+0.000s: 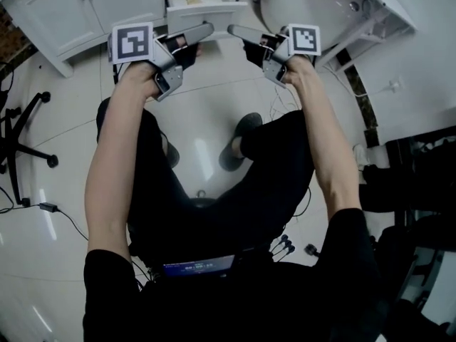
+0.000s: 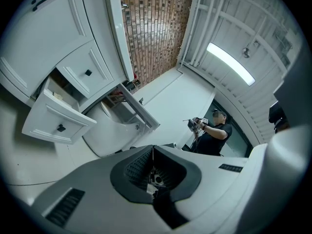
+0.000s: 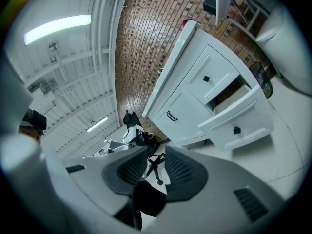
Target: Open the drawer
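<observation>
A white cabinet [image 1: 64, 13] stands at the top of the head view, with its lower drawer [image 1: 203, 2] pulled out and something pale lying inside. That drawer [image 2: 56, 121] with its black knob [image 2: 61, 128] also appears in the left gripper view, and again as the drawer [image 3: 239, 123] in the right gripper view. My left gripper [image 1: 208, 28] hovers just in front of the drawer, jaws shut and empty. My right gripper [image 1: 231, 29] is level beside it. Its jaws are drawn together to a thin slit and hold nothing. Neither gripper touches the drawer.
A white rounded tub [image 1: 306, 6] sits right of the cabinet. A black office chair [image 1: 21, 141] stands at the left, with cables [image 1: 50, 209] on the glossy floor. Dark equipment [image 1: 413, 191] fills the right side. A distant person [image 2: 212, 135] shows in the left gripper view.
</observation>
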`<action>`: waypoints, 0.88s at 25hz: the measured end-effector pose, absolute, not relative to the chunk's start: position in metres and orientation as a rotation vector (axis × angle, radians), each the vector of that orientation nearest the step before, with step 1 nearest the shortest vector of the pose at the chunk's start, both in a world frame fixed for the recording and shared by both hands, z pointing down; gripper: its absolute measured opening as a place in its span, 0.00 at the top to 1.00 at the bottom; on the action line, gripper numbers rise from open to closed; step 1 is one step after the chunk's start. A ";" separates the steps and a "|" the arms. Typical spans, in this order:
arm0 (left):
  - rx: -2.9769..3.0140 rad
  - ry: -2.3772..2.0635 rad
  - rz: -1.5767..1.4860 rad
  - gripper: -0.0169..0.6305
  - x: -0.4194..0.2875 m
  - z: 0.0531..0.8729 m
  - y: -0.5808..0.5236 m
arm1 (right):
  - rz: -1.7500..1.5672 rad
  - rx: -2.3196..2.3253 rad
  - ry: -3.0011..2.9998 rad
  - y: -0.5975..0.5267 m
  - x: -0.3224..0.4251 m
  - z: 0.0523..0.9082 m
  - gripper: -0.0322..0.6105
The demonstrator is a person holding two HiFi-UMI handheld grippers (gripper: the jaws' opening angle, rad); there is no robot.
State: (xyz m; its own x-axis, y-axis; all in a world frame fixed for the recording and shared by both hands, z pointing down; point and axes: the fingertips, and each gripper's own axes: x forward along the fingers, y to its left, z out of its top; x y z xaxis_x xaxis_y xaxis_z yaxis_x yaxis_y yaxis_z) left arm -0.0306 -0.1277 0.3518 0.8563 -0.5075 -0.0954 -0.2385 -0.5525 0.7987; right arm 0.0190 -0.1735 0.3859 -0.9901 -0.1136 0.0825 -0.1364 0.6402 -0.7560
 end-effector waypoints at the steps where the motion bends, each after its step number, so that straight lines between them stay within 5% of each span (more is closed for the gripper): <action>1: 2.171 -0.533 -0.402 0.99 -0.030 0.351 -0.127 | 1.301 0.214 -2.821 -0.173 0.019 0.386 0.77; 22: 2.228 -0.495 -0.415 0.99 -0.028 0.344 -0.126 | 1.250 0.153 -2.839 -0.168 0.012 0.382 0.77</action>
